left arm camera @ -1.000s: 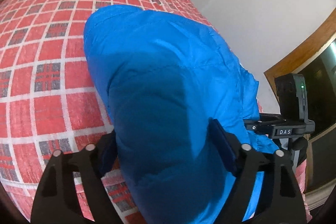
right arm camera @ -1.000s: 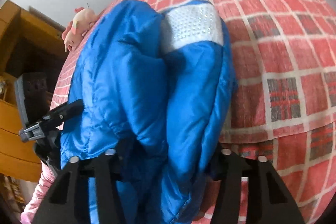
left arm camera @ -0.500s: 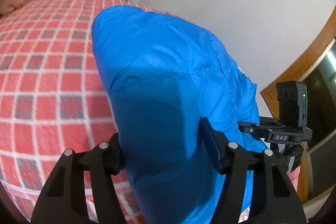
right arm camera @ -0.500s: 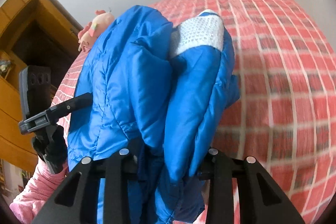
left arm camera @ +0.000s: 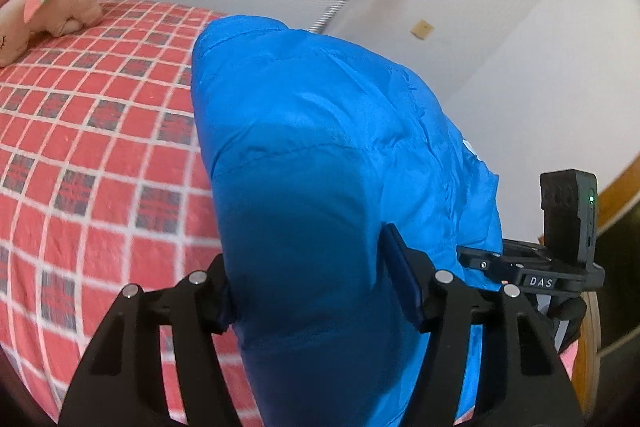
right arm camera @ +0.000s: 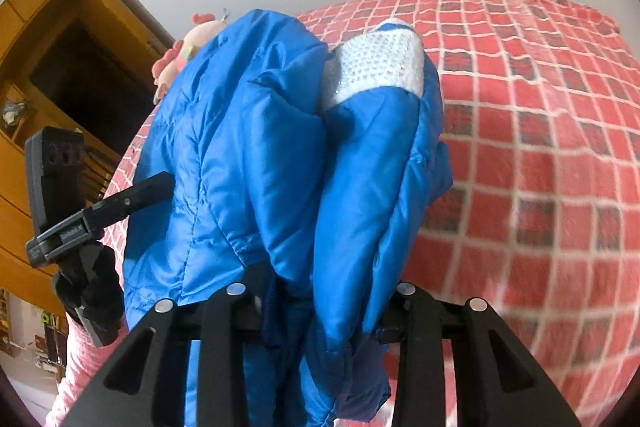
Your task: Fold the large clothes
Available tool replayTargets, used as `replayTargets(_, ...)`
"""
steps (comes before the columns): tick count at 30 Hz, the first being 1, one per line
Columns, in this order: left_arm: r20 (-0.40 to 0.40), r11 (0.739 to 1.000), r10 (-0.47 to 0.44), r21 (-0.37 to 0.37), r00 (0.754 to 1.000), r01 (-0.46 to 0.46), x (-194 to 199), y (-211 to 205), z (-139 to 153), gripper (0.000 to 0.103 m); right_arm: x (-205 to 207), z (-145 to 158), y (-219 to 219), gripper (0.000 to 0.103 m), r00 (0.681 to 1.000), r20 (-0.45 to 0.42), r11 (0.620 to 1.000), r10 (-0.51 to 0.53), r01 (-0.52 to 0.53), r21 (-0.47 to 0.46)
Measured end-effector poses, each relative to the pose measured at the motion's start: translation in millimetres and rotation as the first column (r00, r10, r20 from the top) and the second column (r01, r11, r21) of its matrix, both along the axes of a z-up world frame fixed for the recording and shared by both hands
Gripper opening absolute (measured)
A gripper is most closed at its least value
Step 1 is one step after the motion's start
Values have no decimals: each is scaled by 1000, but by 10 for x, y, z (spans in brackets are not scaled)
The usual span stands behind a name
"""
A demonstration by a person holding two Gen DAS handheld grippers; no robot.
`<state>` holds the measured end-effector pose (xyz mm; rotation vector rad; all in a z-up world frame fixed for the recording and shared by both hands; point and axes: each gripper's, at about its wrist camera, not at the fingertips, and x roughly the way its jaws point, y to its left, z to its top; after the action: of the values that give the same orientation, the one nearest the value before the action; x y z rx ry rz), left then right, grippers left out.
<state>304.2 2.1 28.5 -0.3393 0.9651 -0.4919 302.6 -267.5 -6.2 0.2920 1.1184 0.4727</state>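
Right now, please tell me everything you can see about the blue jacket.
The blue jacket is a puffy, quilted garment of shiny, smooth fabric with stitched seams. A white knitted patch shows near its top in the right wrist view. It is bunched into thick folds and held over the red checked bedcover, with fabric hanging below both grips. The left tool and the right tool are each clamped on a fold of it. Whether it touches the bedcover cannot be told.
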Motion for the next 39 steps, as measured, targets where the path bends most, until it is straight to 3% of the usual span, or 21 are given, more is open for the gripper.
replayTargets(4,-53,999,14,50,998,-12,271,19,-308,64,272,-348,18,41,998,-53,999,-31,30,-14)
replayTargets(6,-48,998,26,58,999,-23,316,21,-458,69,314,-465,-53,43,997,-57,999,-44,46,23)
replayTargets(9,-28,998,22,67,999,-20,296,-13,-457,70,277,-481,-94,47,997,-58,998,-55,56,25)
replayTargets(14,-35,996,30,90,999,-27,203,36,-356,71,93,-204,-149,62,994,22,990,-103,105,-99)
replayTargets(20,60,980,77,179,995,-86,-236,147,-90,72,-373,274,-14,63,988,140,979,-70,95,-180)
replayTargets(27,135,961,69,257,988,-102,-660,-10,6,74,-651,328,107,63,988,153,995,1,15,-101)
replayTargets(32,128,955,32,288,991,-68,-713,-143,-135,74,-602,73,159,63,994,104,972,-26,49,-228)
replayTargets(39,102,959,13,280,995,-41,-670,-178,-359,78,-531,-399,33,63,998,34,976,-55,61,-211)
